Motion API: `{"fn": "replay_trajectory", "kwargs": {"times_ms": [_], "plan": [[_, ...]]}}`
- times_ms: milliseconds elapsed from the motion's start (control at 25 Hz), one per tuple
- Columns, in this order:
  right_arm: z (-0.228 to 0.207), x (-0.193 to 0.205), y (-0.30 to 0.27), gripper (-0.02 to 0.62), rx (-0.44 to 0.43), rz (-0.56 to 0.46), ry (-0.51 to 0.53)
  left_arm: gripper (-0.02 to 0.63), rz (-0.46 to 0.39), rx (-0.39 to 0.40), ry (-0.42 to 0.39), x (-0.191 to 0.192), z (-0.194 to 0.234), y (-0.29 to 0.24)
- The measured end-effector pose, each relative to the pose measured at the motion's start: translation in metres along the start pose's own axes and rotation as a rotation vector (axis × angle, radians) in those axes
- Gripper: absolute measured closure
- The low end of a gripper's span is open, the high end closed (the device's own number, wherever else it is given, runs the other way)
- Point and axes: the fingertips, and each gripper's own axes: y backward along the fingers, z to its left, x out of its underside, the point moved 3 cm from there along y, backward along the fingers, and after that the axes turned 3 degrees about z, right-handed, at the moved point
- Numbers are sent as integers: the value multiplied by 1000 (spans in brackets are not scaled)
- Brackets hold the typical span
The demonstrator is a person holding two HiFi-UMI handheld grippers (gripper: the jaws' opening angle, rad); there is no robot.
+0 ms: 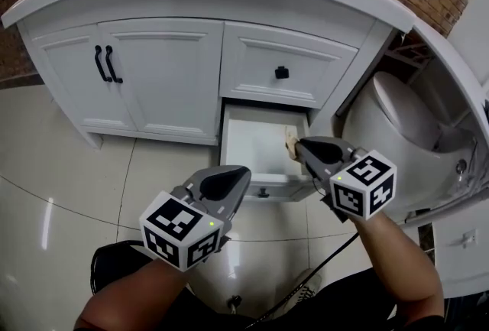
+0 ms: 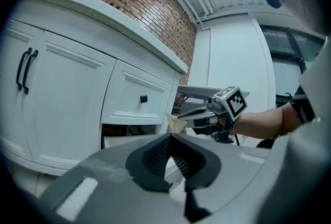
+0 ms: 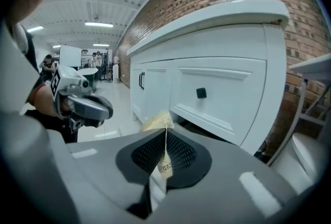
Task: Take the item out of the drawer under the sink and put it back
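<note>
Right tongs (image 1: 302, 147) clamped on a tan tea bag (image 1: 290, 141), held over the open drawer's (image 1: 252, 140) right rim. Drawer cavity lies ahead-left and below, I judge. Left tongs (image 1: 235, 173) pressed together, empty, by the drawer front.

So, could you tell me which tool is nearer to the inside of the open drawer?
Right. The right tool, shut on a tan packet, is over the right edge of the drawer. The left tool, shut and empty, sits out past the drawer front, toward the person.
</note>
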Motion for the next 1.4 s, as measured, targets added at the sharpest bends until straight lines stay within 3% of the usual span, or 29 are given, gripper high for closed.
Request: {"fn": "replay_trajectory", "kwargs": {"times_ms": [160, 240, 400, 840, 1200, 1400], "plan": [[-10, 2, -39, 584, 24, 116, 213, 600, -3, -2, 8, 0, 2, -1], [-15, 7, -57, 583, 20, 162, 264, 600, -3, 3, 8, 0, 3, -2], [-22, 13, -90, 583, -15, 225, 254, 600, -7, 2, 13, -1, 4, -2], [-24, 62, -158, 583, -80, 467, 452, 600, -29, -16, 41, -5, 14, 1], [-23, 82, -182, 583, -109, 535, 497, 600, -33, -15, 49, -6, 17, 0], [-19, 84, -186, 526, -131, 559, 499, 600, -29, -13, 52, -6, 18, 0]]}}
